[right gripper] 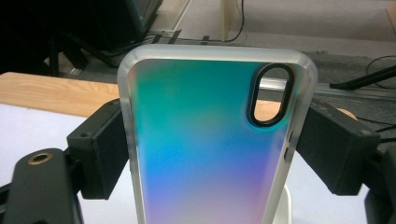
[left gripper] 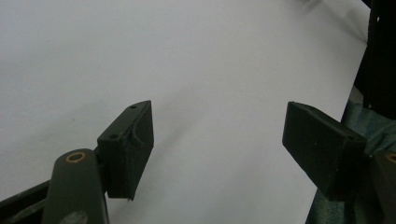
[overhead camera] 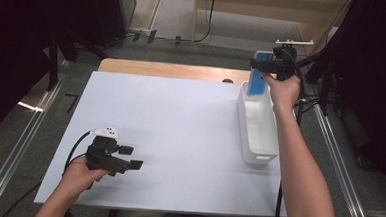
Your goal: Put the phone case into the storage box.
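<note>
A phone case [right gripper: 205, 149] with a blue-green-violet sheen and a black-rimmed camera hole stands upright between my right gripper's [right gripper: 212, 149] pads, which press on its two long sides. From above, the same case [overhead camera: 259, 74] hangs over the far end of a white bin [overhead camera: 258, 124], with the right gripper [overhead camera: 276, 65] shut on it. My left gripper [overhead camera: 131, 157] rests low over the near left part of the white table top [overhead camera: 180, 118]. Its jaws stand wide apart, and bare white surface [left gripper: 215, 135] lies between them.
The white bin stands lengthwise along the table's right edge. A wooden strip [overhead camera: 173, 70] borders the far edge of the top. Black stands and cables [overhead camera: 328, 70] crowd the floor to the right, and metal rails [overhead camera: 18, 149] run along both sides.
</note>
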`<state>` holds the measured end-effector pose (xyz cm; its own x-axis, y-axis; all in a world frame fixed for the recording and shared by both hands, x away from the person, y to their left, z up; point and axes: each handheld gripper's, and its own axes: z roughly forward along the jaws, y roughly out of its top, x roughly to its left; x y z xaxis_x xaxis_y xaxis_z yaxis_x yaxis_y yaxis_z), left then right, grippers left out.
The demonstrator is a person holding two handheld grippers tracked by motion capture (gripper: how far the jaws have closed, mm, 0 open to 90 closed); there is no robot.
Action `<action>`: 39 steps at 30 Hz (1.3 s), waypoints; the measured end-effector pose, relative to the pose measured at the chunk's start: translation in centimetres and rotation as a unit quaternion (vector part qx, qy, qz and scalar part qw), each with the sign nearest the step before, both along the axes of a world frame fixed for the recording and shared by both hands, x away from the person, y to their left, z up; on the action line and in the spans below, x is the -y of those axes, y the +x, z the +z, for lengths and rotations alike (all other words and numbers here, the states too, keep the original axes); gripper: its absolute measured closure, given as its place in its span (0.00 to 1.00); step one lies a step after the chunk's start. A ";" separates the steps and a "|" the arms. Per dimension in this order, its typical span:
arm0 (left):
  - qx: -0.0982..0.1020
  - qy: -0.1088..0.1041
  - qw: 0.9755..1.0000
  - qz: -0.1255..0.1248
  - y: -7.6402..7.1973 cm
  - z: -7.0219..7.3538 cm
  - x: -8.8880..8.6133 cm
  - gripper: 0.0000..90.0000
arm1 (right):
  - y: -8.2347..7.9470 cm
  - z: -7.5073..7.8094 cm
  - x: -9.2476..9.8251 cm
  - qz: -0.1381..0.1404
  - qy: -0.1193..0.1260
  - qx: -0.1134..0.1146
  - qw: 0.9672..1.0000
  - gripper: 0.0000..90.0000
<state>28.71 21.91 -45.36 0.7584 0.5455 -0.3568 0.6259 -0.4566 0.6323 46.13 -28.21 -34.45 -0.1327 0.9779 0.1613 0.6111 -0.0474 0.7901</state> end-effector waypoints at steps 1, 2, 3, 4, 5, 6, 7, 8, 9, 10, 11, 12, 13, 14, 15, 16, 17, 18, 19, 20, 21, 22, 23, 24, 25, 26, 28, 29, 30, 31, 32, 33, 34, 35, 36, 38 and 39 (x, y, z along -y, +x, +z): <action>0.000 0.000 1.000 0.001 0.0 0.0 0.0 0.27 | 0.1 -0.1 0.0 -0.002 -0.002 0.000 1.000 0.17; -0.001 0.000 1.000 0.001 0.0 0.0 0.0 0.27 | 0.1 -0.1 0.0 -0.005 -0.003 0.001 1.000 0.16; -0.001 0.000 1.000 0.001 0.0 0.0 0.0 0.27 | 0.3 -0.2 0.0 -0.008 -0.006 0.002 1.000 0.17; 0.000 0.001 1.000 0.000 0.0 0.0 0.0 0.27 | 0.4 -0.3 0.0 -0.011 -0.006 0.002 1.000 0.16; -0.001 0.001 1.000 0.000 0.0 0.0 0.0 0.27 | 0.4 -0.4 0.0 -0.014 -0.007 0.001 1.000 0.17; -0.001 0.000 1.000 0.000 0.0 0.0 0.0 0.27 | 0.5 -0.6 0.0 -0.017 -0.010 0.000 1.000 0.17; -0.001 0.000 1.000 0.000 0.0 0.0 0.0 0.27 | 0.6 -0.8 -0.1 -0.019 -0.014 0.001 1.000 0.16; -0.001 0.000 1.000 0.000 0.0 0.0 0.0 0.27 | 0.7 -0.9 -0.1 -0.023 -0.013 0.000 1.000 0.17; -0.001 0.000 1.000 0.000 0.0 0.0 0.0 0.27 | 0.7 -0.9 -0.1 -0.027 -0.012 0.000 1.000 0.17; -0.001 0.000 1.000 -0.001 0.0 0.0 0.0 0.27 | 0.8 -1.0 0.0 -0.030 -0.014 0.002 0.999 0.16; -0.002 0.000 1.000 -0.001 0.0 0.0 0.0 0.27 | 0.8 -1.1 0.1 -0.036 -0.015 0.006 0.999 0.16; -0.001 0.000 1.000 -0.001 0.0 0.0 0.0 0.27 | 0.9 -1.1 0.1 -0.039 -0.014 0.006 0.999 0.16; -0.001 0.000 1.000 -0.001 0.0 0.0 0.0 0.27 | 0.9 -1.2 0.2 -0.043 -0.012 0.008 0.999 0.16; -0.001 -0.001 1.000 0.000 0.0 0.0 0.0 0.27 | 0.9 -1.3 0.3 -0.044 -0.011 0.008 0.999 0.16; -0.001 -0.001 1.000 0.000 0.0 0.0 0.0 0.27 | 0.9 -1.4 0.4 -0.047 -0.011 0.008 0.999 0.17; -0.001 -0.001 1.000 -0.001 0.0 0.0 0.0 0.27 | 1.0 -1.5 0.4 -0.046 -0.012 0.007 0.999 0.16; -0.001 -0.001 1.000 0.000 0.0 0.0 0.0 0.27 | 1.0 -1.6 0.5 -0.047 -0.012 0.007 0.999 0.16; -0.003 -0.002 1.000 0.000 0.0 0.0 0.1 0.27 | 1.1 -1.7 0.5 -0.049 -0.010 0.007 0.999 0.17; -0.003 -0.003 1.000 0.001 0.0 0.0 0.1 0.27 | 1.1 -1.8 0.6 -0.052 -0.010 0.008 0.999 0.16; -0.002 -0.003 1.000 0.001 0.0 -0.1 0.1 0.27 | 1.2 -1.8 0.6 -0.053 -0.006 0.008 0.999 0.17; -0.002 -0.003 1.000 0.000 0.0 -0.1 0.2 0.27 | 1.2 -1.9 0.6 -0.053 -0.004 0.009 0.999 0.16; -0.002 -0.003 1.000 0.000 0.0 -0.1 0.2 0.27 | 1.3 -2.0 0.6 -0.053 -0.004 0.009 0.999 0.16; -0.002 -0.003 1.000 0.001 0.0 -0.1 0.2 0.27 | 1.4 -2.0 0.5 -0.054 -0.007 0.010 0.998 0.16; -0.002 -0.003 1.000 0.001 0.0 -0.1 0.2 0.27 | 1.4 -2.1 0.4 -0.053 -0.007 0.011 0.999 0.16; -0.002 -0.003 1.000 0.000 0.0 -0.1 0.2 0.27 | 1.5 -2.2 0.3 -0.054 -0.008 0.011 0.998 0.16; -0.002 -0.003 1.000 0.001 0.0 -0.1 0.1 0.27 | 1.6 -2.3 0.2 -0.054 -0.007 0.010 0.998 0.16; -0.003 -0.003 1.000 0.002 0.0 -0.1 0.1 0.27 | 1.7 -2.5 0.1 -0.054 -0.010 0.010 0.998 0.16; -0.003 -0.003 1.000 0.001 0.0 -0.1 0.1 0.27 | 1.7 -2.5 0.1 -0.054 -0.010 0.009 0.998 0.16; -0.003 -0.003 1.000 0.001 0.0 -0.1 0.1 0.27 | 1.8 -2.7 0.1 -0.054 -0.011 0.007 0.998 0.16; -0.004 -0.003 1.000 0.001 0.0 -0.1 0.1 0.27 | 1.9 -2.8 0.0 -0.054 -0.011 0.005 0.998 0.16; -0.004 -0.004 1.000 0.001 0.0 -0.1 0.1 0.27 | 1.9 -2.9 0.0 -0.054 -0.012 0.004 0.998 0.16; -0.004 -0.003 1.000 0.001 0.0 -0.1 0.1 0.27 | 2.0 -3.0 -0.1 -0.055 -0.012 0.002 0.998 0.16; -0.004 -0.003 1.000 0.001 0.0 -0.1 0.1 0.27 | 2.0 -3.1 -0.1 -0.057 -0.011 0.002 0.998 0.16; -0.003 -0.003 1.000 0.001 0.0 -0.1 0.1 0.27 | 2.1 -3.3 -0.1 -0.058 -0.011 0.002 0.998 0.16; -0.003 -0.003 1.000 0.000 0.0 -0.1 0.1 0.27 | 2.1 -3.3 -0.1 -0.057 -0.011 0.000 0.998 0.16; -0.004 -0.002 1.000 0.001 0.0 -0.1 0.1 0.27 | 2.2 -3.5 -0.1 -0.057 -0.013 -0.001 0.998 0.16; -0.004 -0.002 1.000 0.001 0.0 -0.1 0.1 0.27 | 2.1 -3.6 -0.1 -0.057 -0.013 -0.001 0.998 0.16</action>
